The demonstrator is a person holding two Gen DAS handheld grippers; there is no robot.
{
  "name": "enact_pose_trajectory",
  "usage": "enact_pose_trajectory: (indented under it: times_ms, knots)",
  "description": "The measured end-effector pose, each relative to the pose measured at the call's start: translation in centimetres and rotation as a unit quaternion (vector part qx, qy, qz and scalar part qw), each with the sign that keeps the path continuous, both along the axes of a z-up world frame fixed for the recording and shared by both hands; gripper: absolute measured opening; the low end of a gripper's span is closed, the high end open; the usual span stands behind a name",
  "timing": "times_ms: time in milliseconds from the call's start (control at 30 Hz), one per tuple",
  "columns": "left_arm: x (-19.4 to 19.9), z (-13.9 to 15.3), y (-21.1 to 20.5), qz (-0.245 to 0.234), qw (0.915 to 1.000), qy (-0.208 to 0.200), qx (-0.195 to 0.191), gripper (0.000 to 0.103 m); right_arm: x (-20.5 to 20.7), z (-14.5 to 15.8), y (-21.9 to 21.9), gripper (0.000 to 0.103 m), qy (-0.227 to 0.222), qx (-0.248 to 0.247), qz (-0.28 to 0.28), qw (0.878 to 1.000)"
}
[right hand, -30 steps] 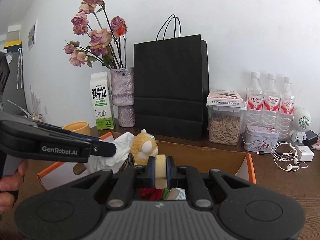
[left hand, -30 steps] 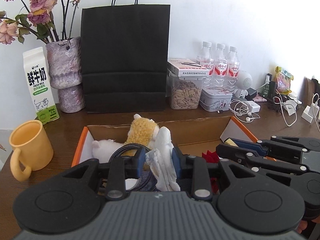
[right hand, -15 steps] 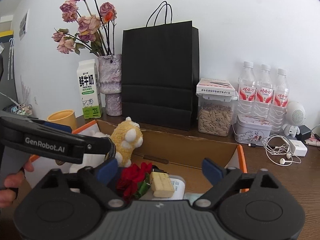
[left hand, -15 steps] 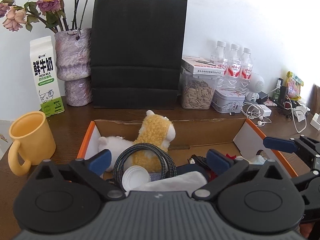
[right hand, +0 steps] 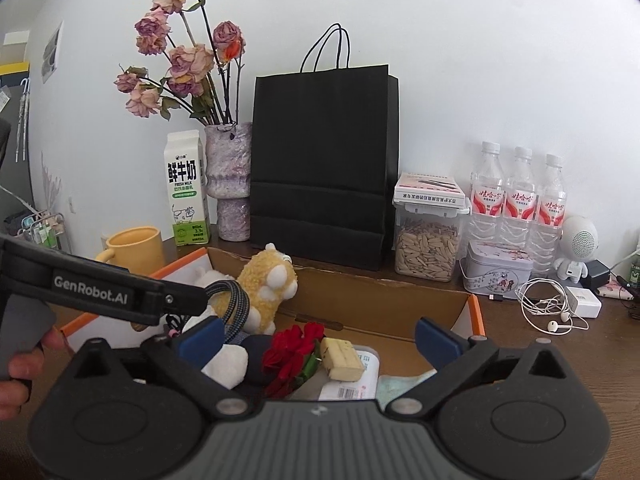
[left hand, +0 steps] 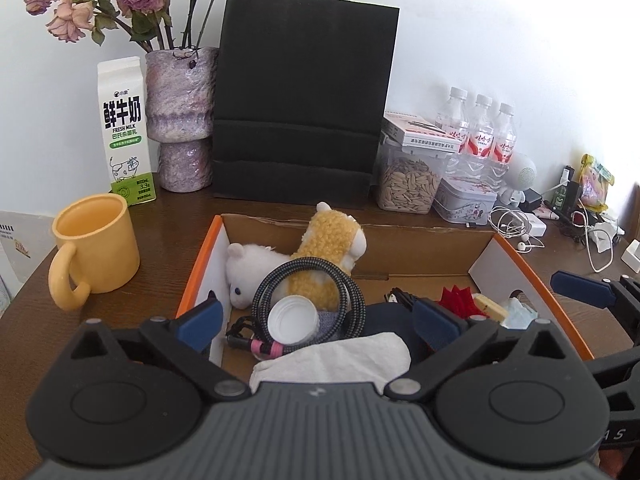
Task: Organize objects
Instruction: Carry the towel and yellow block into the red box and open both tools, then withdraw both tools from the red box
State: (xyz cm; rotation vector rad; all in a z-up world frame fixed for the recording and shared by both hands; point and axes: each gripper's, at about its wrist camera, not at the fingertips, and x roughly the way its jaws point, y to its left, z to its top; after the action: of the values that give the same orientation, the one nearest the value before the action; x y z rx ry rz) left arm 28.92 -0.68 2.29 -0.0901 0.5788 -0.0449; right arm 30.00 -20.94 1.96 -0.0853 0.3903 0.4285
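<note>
Both grippers wide open, right gripper (right hand: 318,338) opening above cheese block (right hand: 341,359), left gripper (left hand: 318,320) above white cloth (left hand: 336,360).

Black bag (left hand: 304,104) stands beside purple vase (left hand: 180,116).

An open cardboard box (left hand: 420,248) with orange rims holds a yellow plush (left hand: 332,248) upright at the far left, a white plush (left hand: 252,264) beside it, a coiled cable (left hand: 352,300), a white cloth (left hand: 340,360) nearest, a red flower (right hand: 296,348) and a pale block (right hand: 340,360).
</note>
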Motion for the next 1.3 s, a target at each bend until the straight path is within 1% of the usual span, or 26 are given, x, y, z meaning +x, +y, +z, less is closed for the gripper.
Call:
enact_pose_trajectory:
  times_ms: [200, 367, 533, 700, 900, 967, 1000, 1033, 1167, 1300]
  knots:
    - [-3.1, 0.4, 0.8, 0.012, 0.9999, 0.005, 0.006, 0.103, -3.3, 0.2, 0.2, 0.103, -0.005, 0.002, -0.005, 1.0]
    - [-5.6, 0.5, 1.9, 0.027, 0.9995, 0.013, 0.007, 0.103, -6.0, 0.0, 0.2, 0.103, 0.004, 0.01, -0.005, 1.0]
    - [-8.0, 0.1, 3.1, 0.04, 0.9989, 0.022, 0.008, 0.103, -8.4, -0.5, 0.3, 0.103, 0.011, 0.007, -0.001, 1.0]
    - [-9.9, -0.7, 4.0, 0.052, 0.9979, 0.035, 0.018, 0.103, -9.8, -1.8, 0.4, 0.103, 0.031, -0.008, -0.002, 0.999]
    - [-11.4, -1.9, 5.2, 0.069, 0.9959, 0.054, 0.023, 0.103, -10.4, -3.9, 0.5, 0.102, 0.062, -0.037, -0.006, 0.997]
    - [-11.9, -2.2, 5.5, 0.072, 0.9954, 0.058, 0.025, 0.103, -10.3, -4.6, 0.8, 0.1, 0.07, -0.047, -0.003, 0.996]
    - [-12.1, -2.3, 5.6, 0.073, 0.9952, 0.06, 0.026, 0.103, -10.2, -4.8, 1.0, 0.097, 0.073, -0.052, 0.001, 0.996]
    - [-12.3, -2.4, 5.7, 0.075, 0.9949, 0.062, 0.027, 0.103, -10.0, -5.1, 1.2, 0.092, 0.077, -0.057, 0.005, 0.995]
    - [-13.1, -3.0, 5.9, 0.078, 0.9939, 0.072, 0.029, 0.103, -8.8, -5.9, 2.5, 0.082, 0.087, -0.078, 0.017, 0.993]
    - [-13.6, -3.3, 6.3, 0.081, 0.9933, 0.077, 0.029, 0.103, -7.4, -6.4, 3.5, 0.068, 0.102, -0.086, 0.023, 0.991]
